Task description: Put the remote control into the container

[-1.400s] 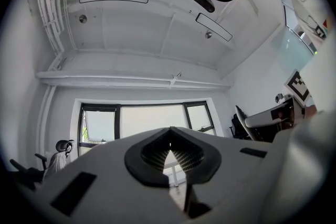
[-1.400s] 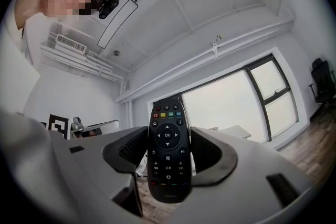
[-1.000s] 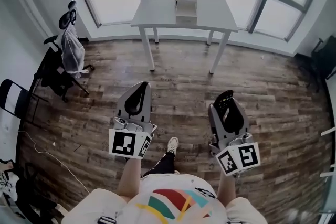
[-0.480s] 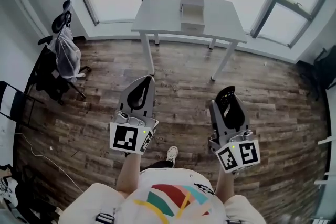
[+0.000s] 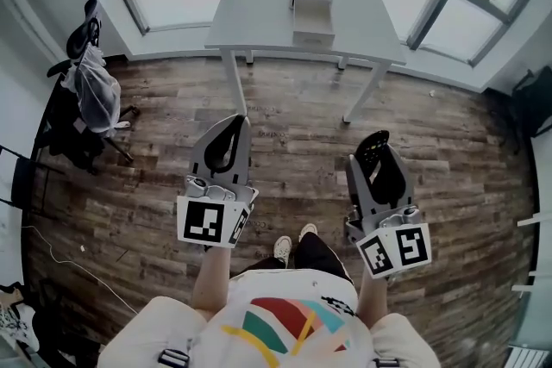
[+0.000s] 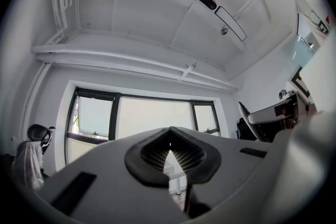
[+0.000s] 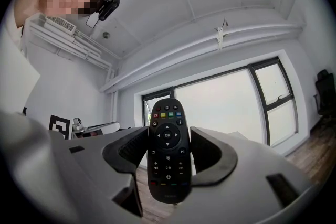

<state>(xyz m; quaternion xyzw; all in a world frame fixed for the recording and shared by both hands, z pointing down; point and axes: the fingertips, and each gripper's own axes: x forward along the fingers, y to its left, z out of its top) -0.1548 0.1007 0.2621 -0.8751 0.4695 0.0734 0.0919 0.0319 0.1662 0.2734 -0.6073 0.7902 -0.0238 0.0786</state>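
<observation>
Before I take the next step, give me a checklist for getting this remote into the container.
1. Grip: right tongs hold the remote control: ok.
2. Spare hand: left tongs shut, empty: ok.
3. Target: container in sight on the white table: ok.
4. Opening: container open on top: cannot tell.
5. Reach: container within reach: not ok, wooden floor lies between.
</observation>
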